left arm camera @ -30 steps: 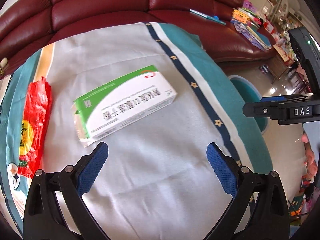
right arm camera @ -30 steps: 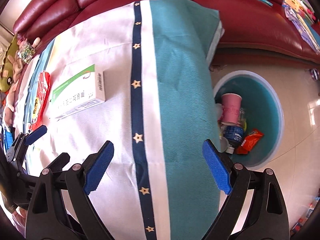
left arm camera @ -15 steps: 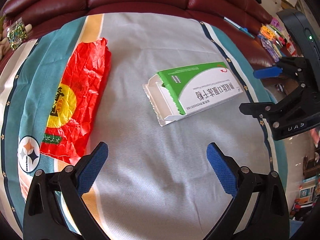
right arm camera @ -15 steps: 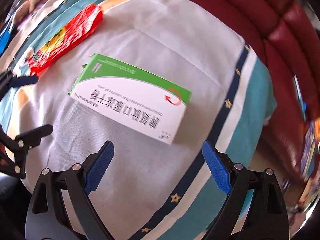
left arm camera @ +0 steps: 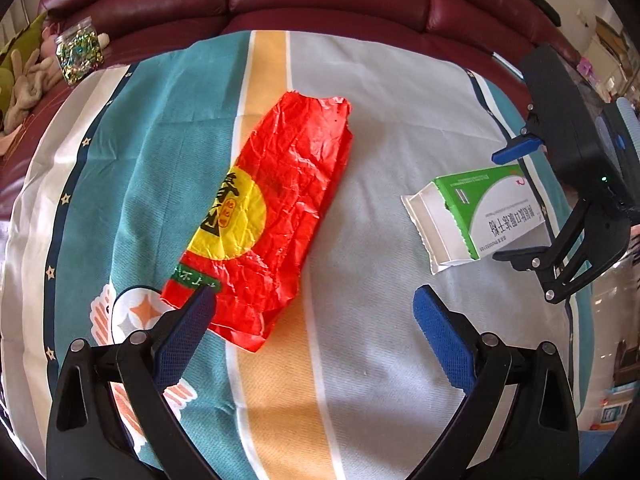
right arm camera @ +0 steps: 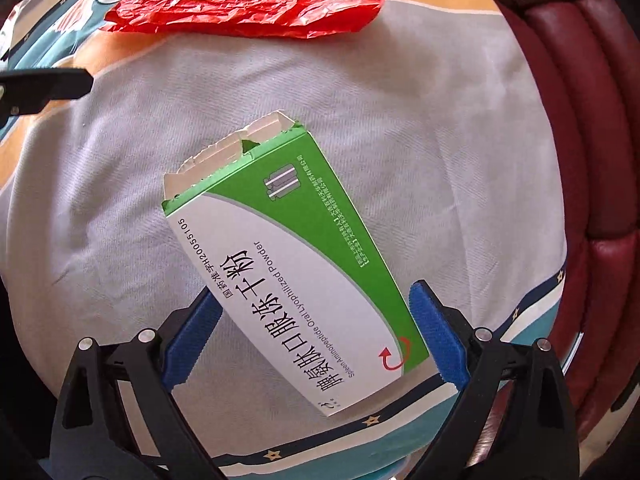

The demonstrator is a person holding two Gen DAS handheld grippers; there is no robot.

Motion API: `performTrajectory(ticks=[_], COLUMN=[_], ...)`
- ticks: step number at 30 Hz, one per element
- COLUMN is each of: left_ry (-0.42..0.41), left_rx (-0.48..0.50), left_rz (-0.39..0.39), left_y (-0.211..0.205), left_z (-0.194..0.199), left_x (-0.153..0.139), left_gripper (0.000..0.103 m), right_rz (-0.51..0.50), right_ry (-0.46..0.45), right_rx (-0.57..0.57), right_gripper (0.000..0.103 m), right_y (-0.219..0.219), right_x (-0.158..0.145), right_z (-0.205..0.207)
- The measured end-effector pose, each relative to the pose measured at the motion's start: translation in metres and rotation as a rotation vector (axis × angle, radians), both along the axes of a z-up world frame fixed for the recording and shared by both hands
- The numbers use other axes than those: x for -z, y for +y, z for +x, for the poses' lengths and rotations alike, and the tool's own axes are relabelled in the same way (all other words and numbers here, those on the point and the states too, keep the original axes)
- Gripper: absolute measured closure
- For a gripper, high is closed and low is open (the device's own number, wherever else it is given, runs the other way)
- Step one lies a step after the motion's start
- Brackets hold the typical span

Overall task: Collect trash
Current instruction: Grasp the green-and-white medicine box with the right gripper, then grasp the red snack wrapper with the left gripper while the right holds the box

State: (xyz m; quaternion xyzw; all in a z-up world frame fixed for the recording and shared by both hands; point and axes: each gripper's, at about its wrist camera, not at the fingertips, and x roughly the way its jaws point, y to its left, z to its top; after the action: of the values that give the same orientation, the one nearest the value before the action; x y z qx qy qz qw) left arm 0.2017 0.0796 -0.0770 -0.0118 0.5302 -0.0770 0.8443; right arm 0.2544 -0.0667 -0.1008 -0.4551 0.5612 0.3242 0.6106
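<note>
Right gripper [right arm camera: 312, 344] is spread wide, with its pads on either side of the near end of the medicine box [right arm camera: 292, 276], not yet closed on it. I read the box's long axis as running from near right to far left, its torn end far. Left gripper [left arm camera: 312, 320] is equally wide, empty, its left pad over the red wrapper [left arm camera: 276, 208], which lies left of the box on the tablecloth [left arm camera: 400, 360].
</note>
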Motion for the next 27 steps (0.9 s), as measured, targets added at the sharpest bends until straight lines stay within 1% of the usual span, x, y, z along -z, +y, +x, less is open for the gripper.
performTrajectory(ticks=[4, 6, 8, 12, 14, 16, 20, 23, 25, 27], left_ry=[0.007, 0.011, 0.016, 0.01, 0.008, 0.007, 0.033, 0.052, 0.048, 0.027], left_rx=[-0.013, -0.021, -0.026, -0.016, 0.002, 0.015, 0.04, 0.07, 0.097, 0.115], left_rz=[0.021, 0.028, 0.034, 0.064, 0.062, 0.062, 0.067, 0.058, 0.064, 0.088], left_y=[0.01, 0.015, 0.02, 0.026, 0.029, 0.031, 0.033, 0.03, 0.025, 0.02], left_z=[0.005, 0.008, 0.011, 0.022, 0.028, 0.034, 0.047, 0.053, 0.055, 0.054], left_x=[0.002, 0.004, 0.006, 0.008, 0.009, 0.011, 0.025, 0.035, 0.041, 0.043], left_gripper=[0.004, 0.004, 0.004, 0.004, 0.004, 0.004, 0.004, 0.004, 0.004, 0.004], right_rz=[-0.02, -0.014, 0.017, 0.085, 0.118, 0.14, 0.212, 0.235, 0.255, 0.267], right_ry=[0.049, 0.069, 0.078, 0.069, 0.072, 0.064, 0.069, 0.051, 0.047, 0.034], right_rx=[-0.032, -0.005, 0.067, 0.234, 0.32, 0.433, 0.605, 0.694, 0.751, 0.792], right_gripper=[0.013, 0.012, 0.012, 0.021, 0.024, 0.027, 0.028, 0.028, 0.028, 0.028], right_y=[0.004, 0.004, 0.0, -0.012, -0.016, -0.022, -0.035, -0.045, -0.058, -0.067], right_x=[0.012, 0.016, 0.015, 0.008, 0.004, 0.001, -0.005, -0.008, -0.01, -0.012], right_z=[0.008, 0.017, 0.027, 0.033, 0.03, 0.028, 0.024, 0.018, 0.018, 0.017])
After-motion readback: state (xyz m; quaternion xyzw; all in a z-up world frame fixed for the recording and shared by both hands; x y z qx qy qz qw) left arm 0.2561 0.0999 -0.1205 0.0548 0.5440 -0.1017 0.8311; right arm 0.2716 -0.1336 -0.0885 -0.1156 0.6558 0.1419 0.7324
